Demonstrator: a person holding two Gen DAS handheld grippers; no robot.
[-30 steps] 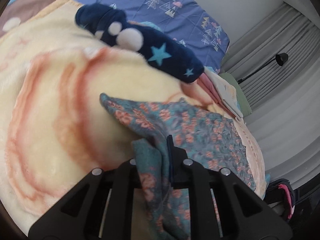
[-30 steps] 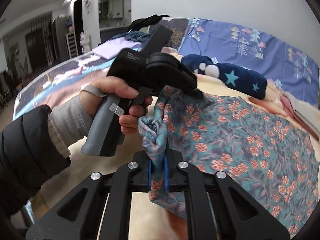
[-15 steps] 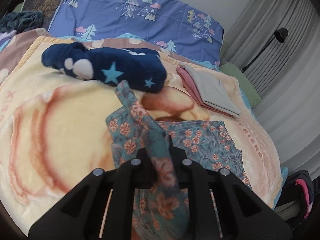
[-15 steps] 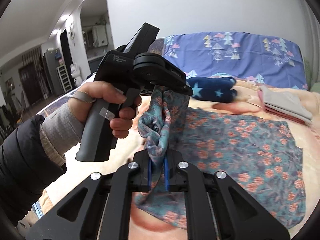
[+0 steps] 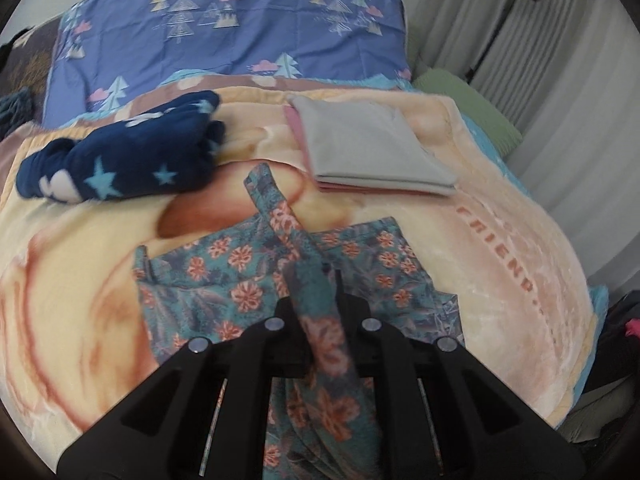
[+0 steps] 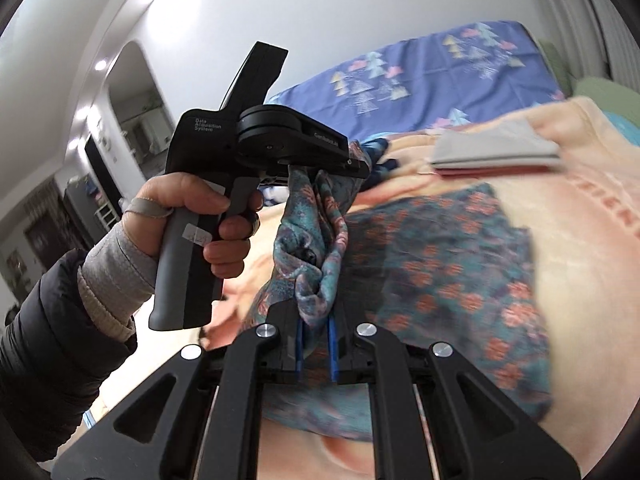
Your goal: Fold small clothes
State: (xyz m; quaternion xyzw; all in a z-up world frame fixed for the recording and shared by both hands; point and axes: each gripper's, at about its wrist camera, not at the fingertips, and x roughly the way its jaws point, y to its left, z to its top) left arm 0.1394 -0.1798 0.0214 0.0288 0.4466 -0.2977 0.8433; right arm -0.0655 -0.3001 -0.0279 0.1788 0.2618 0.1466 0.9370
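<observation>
Mid-fold: left gripper (image 5: 316,312) and right gripper (image 6: 316,340) both clamped on floral garment (image 5: 240,280) (edge raised); next, laying it flat.

Your left gripper (image 6: 352,168) is a matte black body with a round hub, small white lettering on its side and a grey-and-black pistol handle carrying a white sticker. Your hand (image 6: 192,216) wears a grey thumb loop from a ribbed grey cuff under a black padded sleeve (image 6: 52,356). Your right gripper (image 6: 316,340) has black slotted arms, four silver screws and blue pads.
</observation>
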